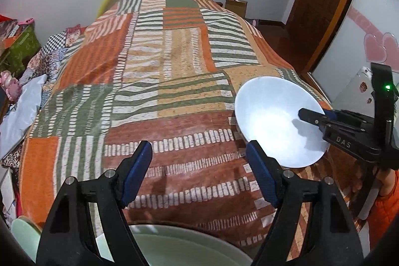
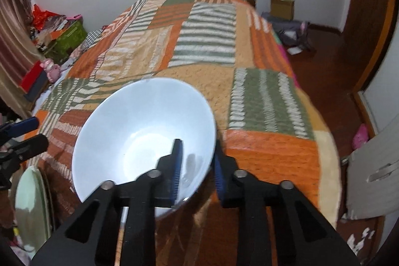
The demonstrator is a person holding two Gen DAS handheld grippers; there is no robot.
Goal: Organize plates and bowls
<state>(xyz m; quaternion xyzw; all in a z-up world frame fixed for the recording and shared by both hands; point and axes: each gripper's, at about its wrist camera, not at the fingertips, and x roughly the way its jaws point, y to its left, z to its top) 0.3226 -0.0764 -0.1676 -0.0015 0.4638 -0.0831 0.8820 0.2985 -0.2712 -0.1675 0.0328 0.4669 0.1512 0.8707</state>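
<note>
**White bowl clamped in my right tongs over the bed**

My right tongs (image 2: 197, 166) are clamped on the rim of the white bowl (image 2: 139, 131): one finger lies inside the bowl, the other outside its wall. The bowl is tilted, its mouth turned up toward the camera, and it sits over the near right part of the bed (image 2: 204, 46), which is covered with a striped patchwork blanket. From the left wrist view I see the same bowl (image 1: 271, 116) off to the right, with the right tongs (image 1: 309, 116) reaching in over its rim. I cannot tell whether the bowl rests on the blanket or hangs just above it.

My left tongs (image 1: 199, 171) are apart and hold nothing. Just below them, at the near edge, lies a pale green plate (image 1: 174, 246). A second green plate (image 1: 23, 231) shows at the lower left.
</note>
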